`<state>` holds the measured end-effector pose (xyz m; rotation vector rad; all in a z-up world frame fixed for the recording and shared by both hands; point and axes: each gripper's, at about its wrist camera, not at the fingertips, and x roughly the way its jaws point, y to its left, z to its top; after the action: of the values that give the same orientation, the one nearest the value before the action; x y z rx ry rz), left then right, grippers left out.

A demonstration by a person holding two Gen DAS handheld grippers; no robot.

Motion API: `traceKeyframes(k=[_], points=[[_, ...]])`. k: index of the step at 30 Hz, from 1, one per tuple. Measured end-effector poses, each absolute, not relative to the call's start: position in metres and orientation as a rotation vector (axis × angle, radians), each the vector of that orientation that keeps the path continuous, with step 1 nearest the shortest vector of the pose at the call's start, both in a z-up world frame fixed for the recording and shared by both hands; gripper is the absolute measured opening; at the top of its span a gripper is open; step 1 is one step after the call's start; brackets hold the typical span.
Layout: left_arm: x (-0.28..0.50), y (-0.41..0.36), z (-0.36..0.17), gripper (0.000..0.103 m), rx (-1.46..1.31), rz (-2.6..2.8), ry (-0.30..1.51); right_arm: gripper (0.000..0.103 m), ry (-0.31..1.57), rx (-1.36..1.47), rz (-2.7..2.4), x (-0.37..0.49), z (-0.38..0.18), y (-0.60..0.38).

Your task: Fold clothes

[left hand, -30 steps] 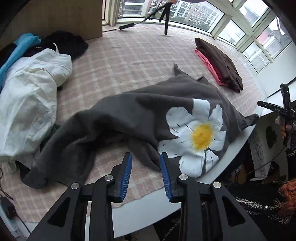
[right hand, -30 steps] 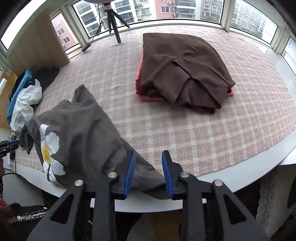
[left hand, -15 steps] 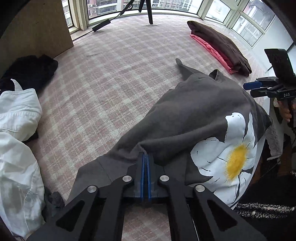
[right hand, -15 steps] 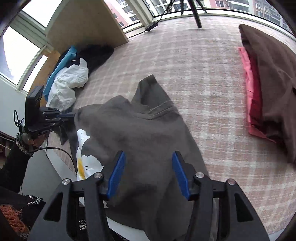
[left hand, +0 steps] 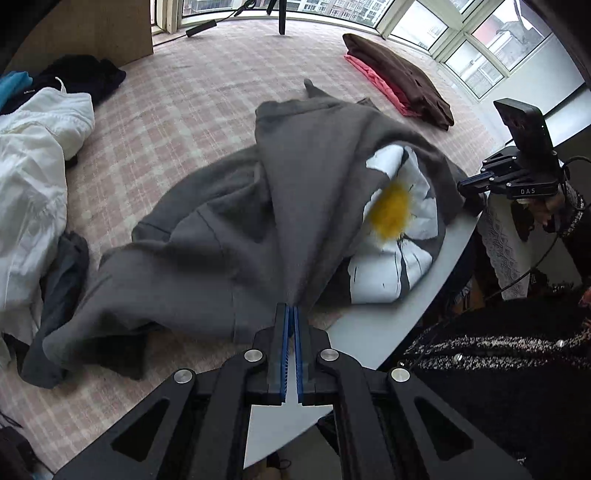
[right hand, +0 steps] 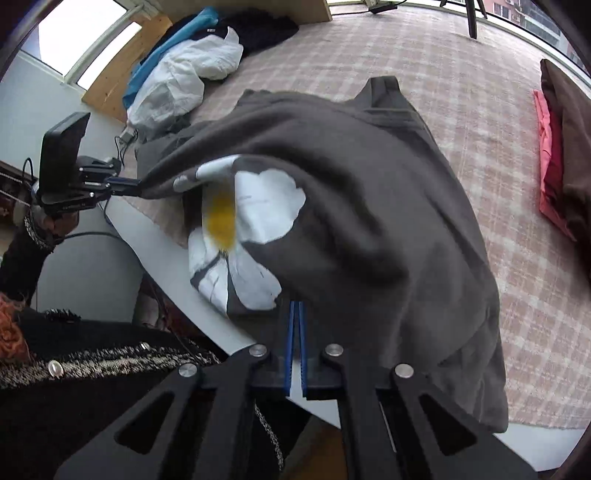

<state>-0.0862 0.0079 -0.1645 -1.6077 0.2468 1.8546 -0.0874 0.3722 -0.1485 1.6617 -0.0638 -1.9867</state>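
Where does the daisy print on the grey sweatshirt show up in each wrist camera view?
Left wrist: daisy print sits right of centre, on the grey sweatshirt near the table's edge.
Right wrist: daisy print sits left of centre, above the closed fingers.
Shared landmark: folded brown garment on the pink one, far right.

A home's glazed bay: curved windows (left hand: 491,40) facing apartment blocks, a pink checked cloth (left hand: 192,107) over the platform, clothes heaped (left hand: 33,177) at its far-left corner.

Windows (left hand: 476,48): a curved bay ahead of me, grey daylight, apartment blocks outside.
Platform (left hand: 207,96): pink plaid cover, white front edge.
Wooden panel (left hand: 99,33): far-left corner.
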Motion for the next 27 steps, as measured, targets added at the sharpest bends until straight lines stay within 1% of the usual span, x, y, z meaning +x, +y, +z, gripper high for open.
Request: traceKeyframes(k=[2,4,5,6,7,8,9,10,15,16,17,18,20,24,25,27], points=[[-0.087,-0.004,-0.164,0.003,-1.628,1.889,0.227,0.005,-0.066,1.648,-2.056,-0.097,-0.145,0.383],[-0.096,-0.014,-0.157,0.004,-1.618,1.953,0.213,0.015,-0.068,1.633,-2.126,-0.107,-0.141,0.393],[-0.104,-0.015,-0.151,0.009,-1.589,2.0,0.234,0.031,-0.069,1.625,-2.161,-0.111,-0.139,0.398],[-0.112,-0.014,-0.146,0.014,-1.552,2.032,0.272,0.052,-0.07,1.616,-2.196,-0.116,-0.137,0.403],[-0.119,-0.01,-0.143,0.026,-1.513,2.051,0.317,0.06,-0.072,1.607,-2.23,-0.121,-0.135,0.409],[-0.127,-0.008,-0.143,0.038,-1.481,2.053,0.35,0.063,-0.073,1.598,-2.265,-0.126,-0.133,0.414],[-0.134,-0.002,-0.146,0.04,-1.471,2.034,0.366,0.063,-0.073,1.603,-2.281,-0.131,-0.134,0.418],[-0.14,0.005,-0.15,0.041,-1.463,2.012,0.382,0.063,-0.073,1.624,-2.273,-0.137,-0.14,0.422],[-0.162,0.047,-0.182,0.04,-1.462,1.912,0.486,0.063,-0.075,1.722,-2.236,-0.165,-0.167,0.439],[-0.165,0.053,-0.19,0.029,-1.475,1.895,0.496,0.063,-0.082,1.728,-2.237,-0.165,-0.171,0.442],[-0.168,0.058,-0.196,0.001,-1.498,1.869,0.484,0.063,-0.089,1.733,-2.238,-0.164,-0.175,0.445],[-0.17,0.062,-0.2,0.003,-1.527,1.849,0.465,0.063,-0.101,1.736,-2.235,-0.163,-0.178,0.449],[-0.168,0.064,-0.19,0.002,-1.508,1.886,0.495,0.063,-0.136,1.725,-2.228,-0.162,-0.177,0.455],[-0.151,0.021,-0.121,0.002,-1.383,2.086,0.492,0.064,-0.128,1.701,-2.228,-0.161,-0.171,0.461],[-0.148,0.0,-0.109,0.003,-1.395,2.145,0.459,0.064,-0.121,1.688,-2.226,-0.161,-0.169,0.46],[-0.14,-0.046,-0.108,0.003,-1.489,2.211,0.319,0.064,-0.108,1.645,-2.212,-0.164,-0.166,0.455]])
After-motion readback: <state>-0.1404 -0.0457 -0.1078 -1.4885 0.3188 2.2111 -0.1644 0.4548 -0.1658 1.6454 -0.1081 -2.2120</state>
